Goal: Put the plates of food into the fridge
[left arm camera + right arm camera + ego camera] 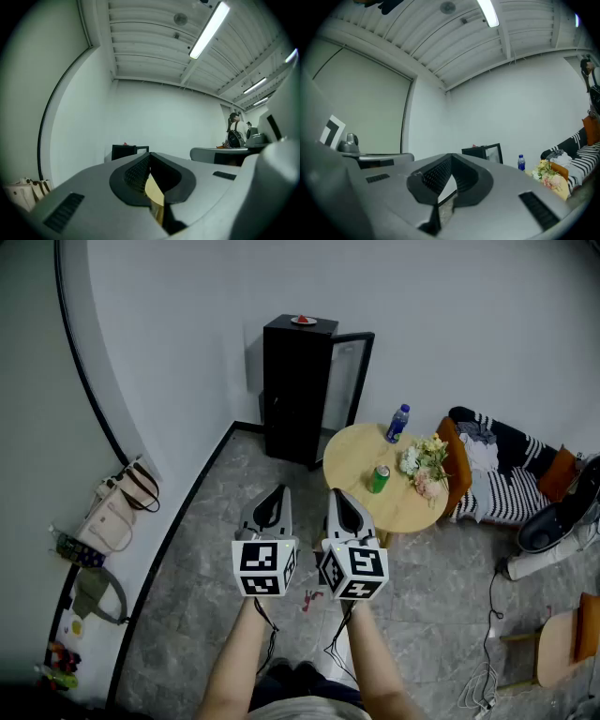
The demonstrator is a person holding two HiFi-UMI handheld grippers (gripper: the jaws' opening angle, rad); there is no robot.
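Noted left gripper [278, 490] and right gripper [338, 494] both pressed together, empty; plate of food [303, 321] atop fridge [295, 395] at 12 o'clock; green can [380, 479] on table [359, 454] found in head view only.

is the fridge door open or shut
Open: the glass door stands swung out to the right of the black fridge, away from its front.
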